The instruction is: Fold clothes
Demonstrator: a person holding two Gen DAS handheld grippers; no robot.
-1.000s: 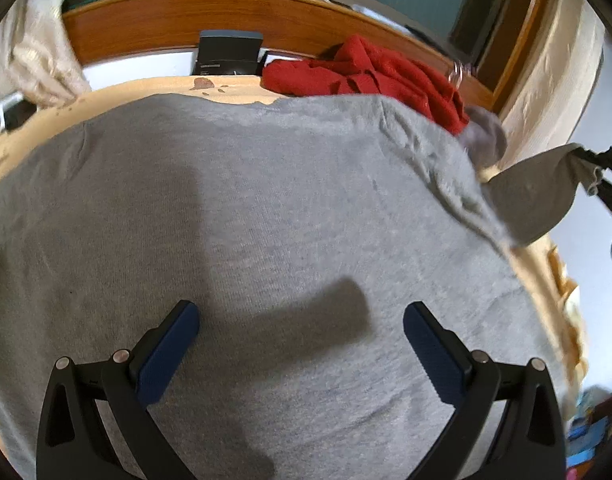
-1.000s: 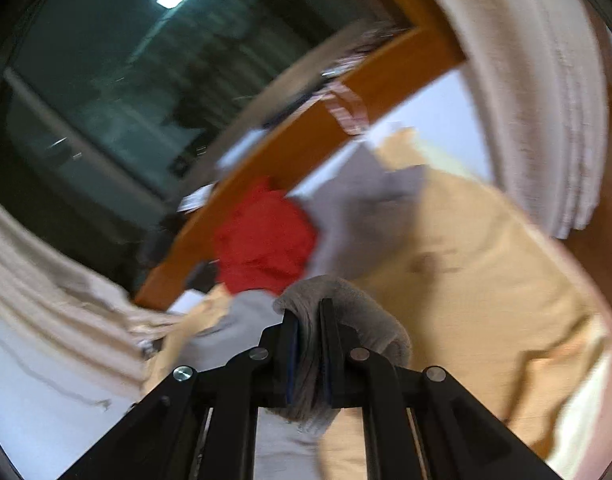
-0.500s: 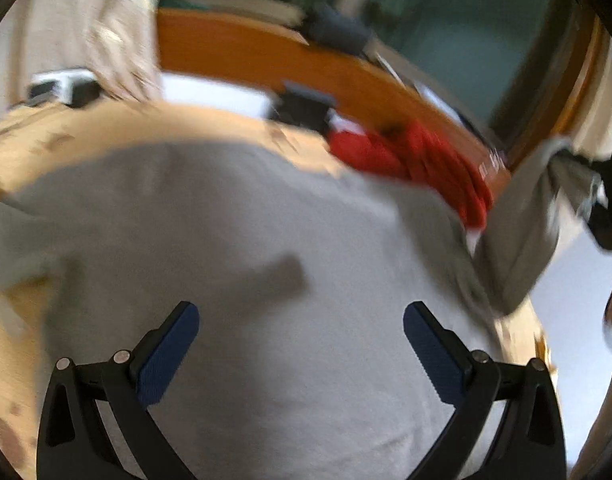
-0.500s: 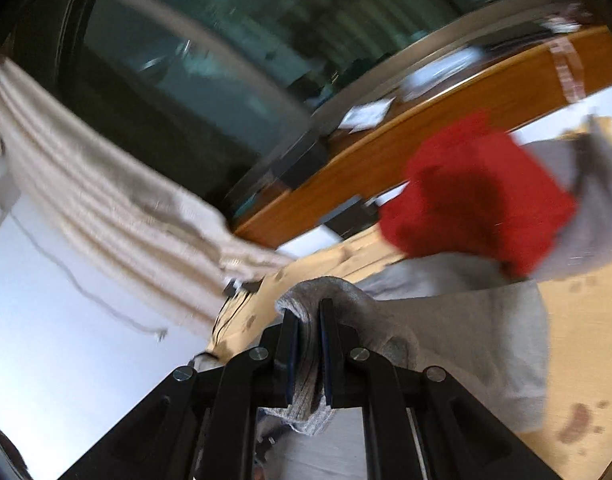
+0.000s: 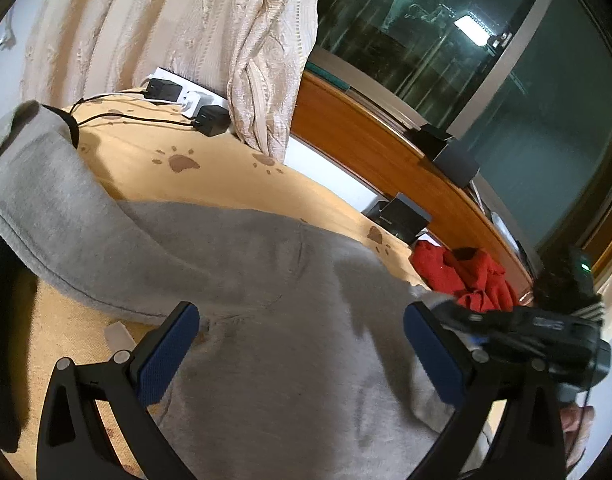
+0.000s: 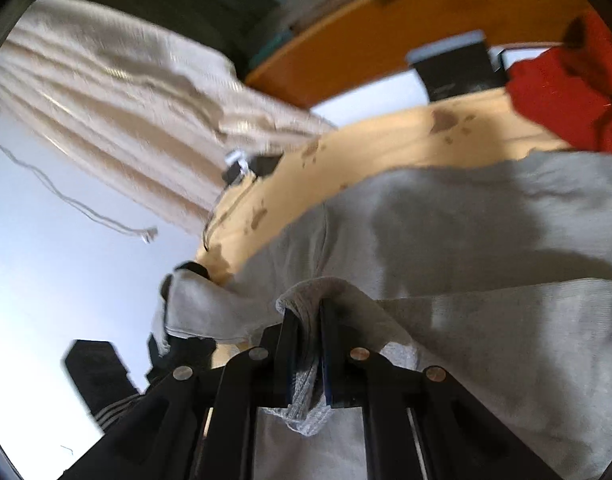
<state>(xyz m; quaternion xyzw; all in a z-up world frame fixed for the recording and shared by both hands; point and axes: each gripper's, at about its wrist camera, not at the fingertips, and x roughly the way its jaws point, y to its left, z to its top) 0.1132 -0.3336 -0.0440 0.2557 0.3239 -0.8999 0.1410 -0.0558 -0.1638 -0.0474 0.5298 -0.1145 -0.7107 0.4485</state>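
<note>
Sweater (image 5: 290, 320), grey, fills the lower middle of the left wrist view, spread over a tan sheet (image 5: 226, 184) with paw prints. One sleeve (image 5: 46, 208) runs up to the left edge of the frame, lying outstretched and not yet turned in. The left gripper (image 5: 302, 354) hangs over the body of the cloth with its jaws wide apart, holding nothing. At the right edge the right gripper (image 5: 517, 332) comes in low over the cloth; in its own view its jaws are pinched tight on a bunched edge of the sweater (image 6: 306, 344), which drapes away to the right.

By my reading the fold is partway: one side is being carried across, the left sleeve is still to come in, and a red garment (image 5: 465, 276) lies crumpled at the right, unfolded.

Open sheet lies at upper left, though chargers (image 5: 210, 120) and their cables sit there under a curtain (image 5: 210, 40). A wooden rail (image 5: 385, 152) bounds the far side, so there is little room at the right.
</note>
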